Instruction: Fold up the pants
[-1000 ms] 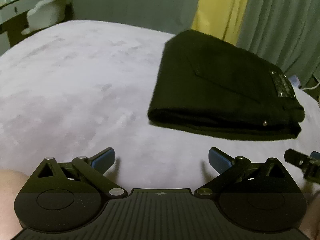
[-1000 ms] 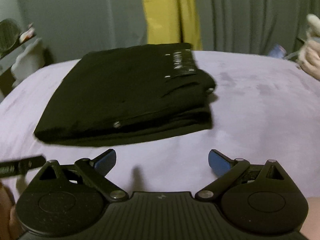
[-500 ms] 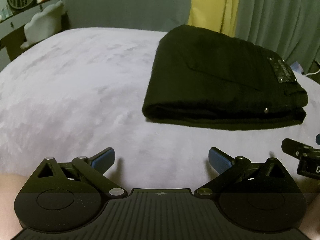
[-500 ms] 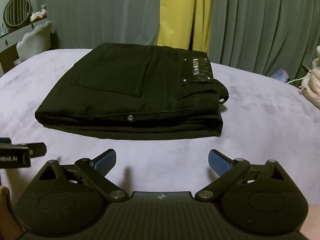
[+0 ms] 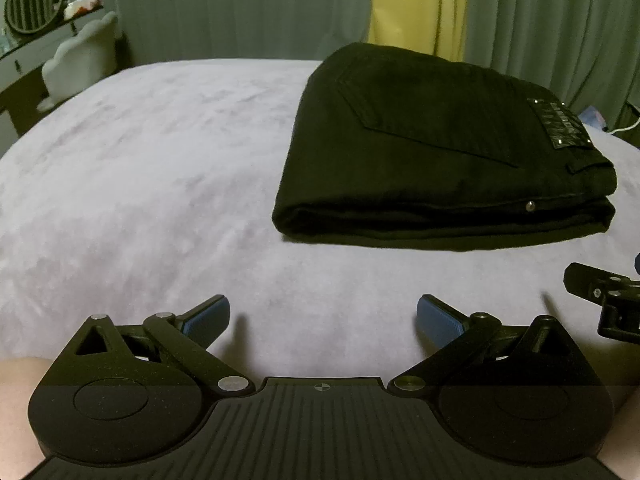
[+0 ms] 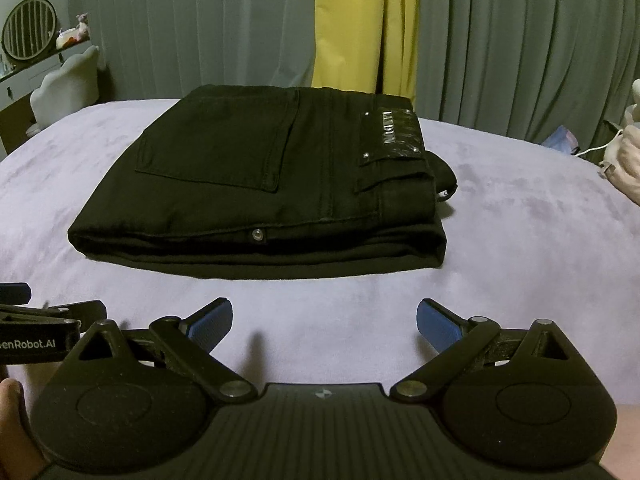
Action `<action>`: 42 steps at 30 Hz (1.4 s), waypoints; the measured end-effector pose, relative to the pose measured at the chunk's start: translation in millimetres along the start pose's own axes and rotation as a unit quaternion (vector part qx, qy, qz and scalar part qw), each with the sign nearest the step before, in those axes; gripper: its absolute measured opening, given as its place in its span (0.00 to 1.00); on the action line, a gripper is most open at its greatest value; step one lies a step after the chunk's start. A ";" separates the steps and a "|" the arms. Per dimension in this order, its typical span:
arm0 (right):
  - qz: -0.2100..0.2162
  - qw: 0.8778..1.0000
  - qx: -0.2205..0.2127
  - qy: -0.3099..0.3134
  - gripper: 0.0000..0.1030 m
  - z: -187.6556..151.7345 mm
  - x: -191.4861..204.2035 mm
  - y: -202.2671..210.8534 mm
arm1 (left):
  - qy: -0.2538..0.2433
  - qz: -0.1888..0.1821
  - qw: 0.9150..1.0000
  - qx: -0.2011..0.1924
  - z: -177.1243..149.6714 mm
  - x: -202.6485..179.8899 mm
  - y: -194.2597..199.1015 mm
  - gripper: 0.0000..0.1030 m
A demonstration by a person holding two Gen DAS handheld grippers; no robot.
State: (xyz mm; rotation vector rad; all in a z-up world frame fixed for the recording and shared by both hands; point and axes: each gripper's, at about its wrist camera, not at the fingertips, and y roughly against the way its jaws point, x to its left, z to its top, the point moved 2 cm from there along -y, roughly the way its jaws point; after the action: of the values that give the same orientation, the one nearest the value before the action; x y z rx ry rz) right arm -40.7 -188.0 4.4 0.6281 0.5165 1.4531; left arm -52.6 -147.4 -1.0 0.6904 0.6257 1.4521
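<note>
Black pants (image 5: 440,152) lie folded in a thick rectangular stack on the lilac bed cover (image 5: 160,184); the back pocket and waistband label face up. The pants also show in the right wrist view (image 6: 260,188), straight ahead. My left gripper (image 5: 323,316) is open and empty, low over the cover, with the pants ahead and to its right. My right gripper (image 6: 324,318) is open and empty, a short way in front of the pants' near edge. Each gripper's side shows at the edge of the other's view.
Grey curtains with a yellow panel (image 6: 360,28) hang behind the bed. A white chair (image 5: 80,68) and a shelf with a round fan (image 5: 32,0) stand at the far left. A pale bundle and a white cable (image 6: 616,148) lie at the right edge.
Both grippers have pulled back and levelled out, away from the folded pants. The pants have not moved. Both stay open.
</note>
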 end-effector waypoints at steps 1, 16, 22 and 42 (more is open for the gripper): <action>0.000 1.000 0.001 -0.001 0.96 -0.2 0.2 0.2 | 0.000 0.000 1.000 0.000 0.1 -0.4 0.1 1.00; -0.002 1.000 0.005 -0.002 0.96 -1.9 1.2 -0.4 | -0.002 0.000 1.000 0.003 0.4 -0.2 -0.6 1.00; -0.002 1.000 0.005 -0.002 0.96 -2.2 1.2 -0.5 | -0.004 0.000 1.000 0.003 0.2 -0.2 -0.8 1.00; -0.002 1.000 0.011 -0.003 0.96 -4.1 0.3 -1.1 | -0.008 0.002 1.000 0.003 -1.8 -0.7 -1.6 1.00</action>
State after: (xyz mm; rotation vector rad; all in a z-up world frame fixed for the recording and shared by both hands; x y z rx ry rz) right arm -42.6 -187.3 0.6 0.6484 0.5286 1.4439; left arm -52.9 -148.0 -3.5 0.7076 0.6156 1.4480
